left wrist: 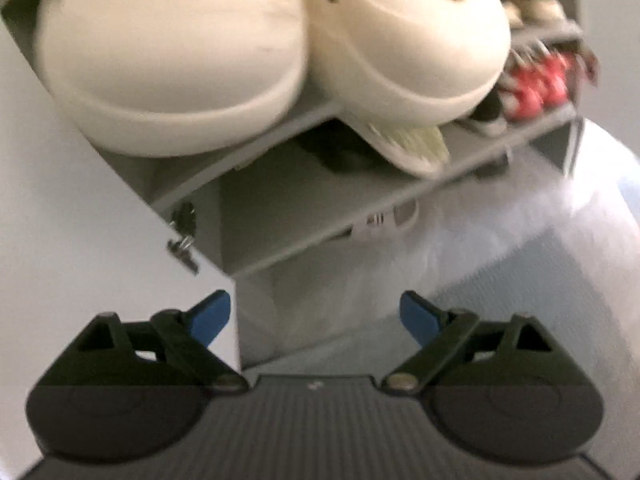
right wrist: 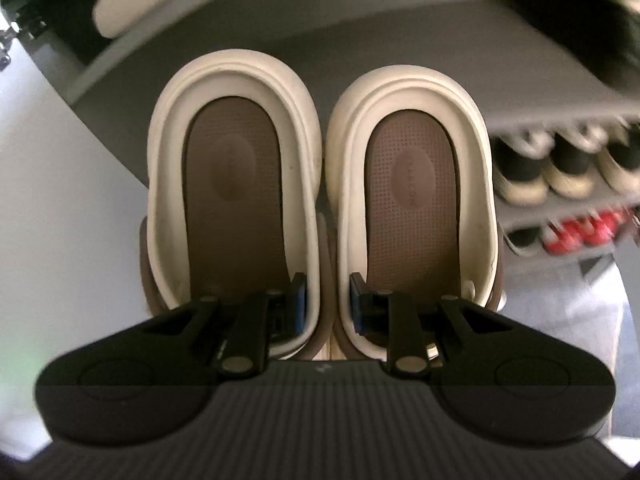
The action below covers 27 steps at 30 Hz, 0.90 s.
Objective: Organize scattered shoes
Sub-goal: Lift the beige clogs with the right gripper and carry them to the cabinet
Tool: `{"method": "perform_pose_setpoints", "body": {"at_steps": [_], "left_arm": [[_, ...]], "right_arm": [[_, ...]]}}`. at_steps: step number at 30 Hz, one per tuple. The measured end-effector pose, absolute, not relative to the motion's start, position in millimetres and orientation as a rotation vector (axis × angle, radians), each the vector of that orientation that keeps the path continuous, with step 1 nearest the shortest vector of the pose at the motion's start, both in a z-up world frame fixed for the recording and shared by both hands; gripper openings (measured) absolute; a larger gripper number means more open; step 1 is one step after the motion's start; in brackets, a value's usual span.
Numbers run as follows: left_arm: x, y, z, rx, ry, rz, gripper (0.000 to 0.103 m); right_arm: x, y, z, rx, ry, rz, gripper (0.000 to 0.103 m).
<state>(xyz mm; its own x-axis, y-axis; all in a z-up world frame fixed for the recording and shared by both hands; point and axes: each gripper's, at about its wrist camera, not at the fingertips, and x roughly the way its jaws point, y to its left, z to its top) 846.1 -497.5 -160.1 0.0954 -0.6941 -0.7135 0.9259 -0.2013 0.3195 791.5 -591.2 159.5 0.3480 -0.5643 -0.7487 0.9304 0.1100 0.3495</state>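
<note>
the right gripper sits nearest the lens in the right wrist view, its black body filling the bottom of the frame and its blue pads drawn in tight. they are clamped on the inner heel walls of a pair of cream clogs, one pad inside each shoe, so both shoes hang from that single pinch, brown footbeds facing the camera and toes pointing away toward the grey shoe cabinet. the clogs are in the air in front of the cabinet, not resting on any shelf that i can see.

in the left wrist view the same pair shows from the front, rounded toes large and close at the top of the frame, above the edge of a grey shelf. the left gripper below them stands wide apart with nothing between its fingers.

further right, smaller and blurred, rows of stored shoes: dark and cream sneakers on one shelf, red ones on the shelf beneath.

the risk i see is the grip itself. two soft heel rims squeezed together by a narrow pinch can slide against each other, and one clog could peel out and drop, or the pair could twist, if the hand swings fast. the toes could also catch the shelf edge on the way in and lever the shoes out of the pads. the open shelf looks free where the clogs are headed, though its depth is hidden.
</note>
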Motion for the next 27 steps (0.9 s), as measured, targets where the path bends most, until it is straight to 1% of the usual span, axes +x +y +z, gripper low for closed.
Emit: {"method": "perform_pose_setpoints", "body": {"at_steps": [3,11,14,18,20,22,23,27], "left_arm": [[852.3,-533.3,-152.4,0.864,0.322,-1.510,0.093],[866.0,-586.2,-133.1,0.733,0.274,-1.542,0.093],[876.8,-597.1,-118.9,0.687,0.354,-1.542,0.090],[876.5,-594.9,-101.3,0.685,0.342,-1.531,0.090],[875.8,-595.2,-91.9,0.677,0.376,-1.530,0.089],[872.5,-597.0,-81.5,0.686,0.388,-1.526,0.089],[870.7,-597.4,-77.0,0.688,0.386,-1.529,0.089],[869.8,-603.8,-61.0,0.685,0.431,-1.537,0.089]], "right_arm": [[815.5,-614.7,172.3,0.889,0.486,-1.158,0.025],[866.4,-634.4,206.2,0.815,0.479,-1.159,0.024],[882.2,-638.1,212.3,0.775,0.490,-1.170,0.024],[895.5,-642.0,221.9,0.737,0.493,-1.179,0.024],[897.6,-647.5,220.7,0.715,0.494,-1.181,0.025],[895.7,-655.4,216.3,0.667,0.498,-1.186,0.022],[897.0,-656.0,217.5,0.653,0.499,-1.184,0.023],[900.8,-647.1,233.0,0.598,0.499,-1.175,0.025]]}}
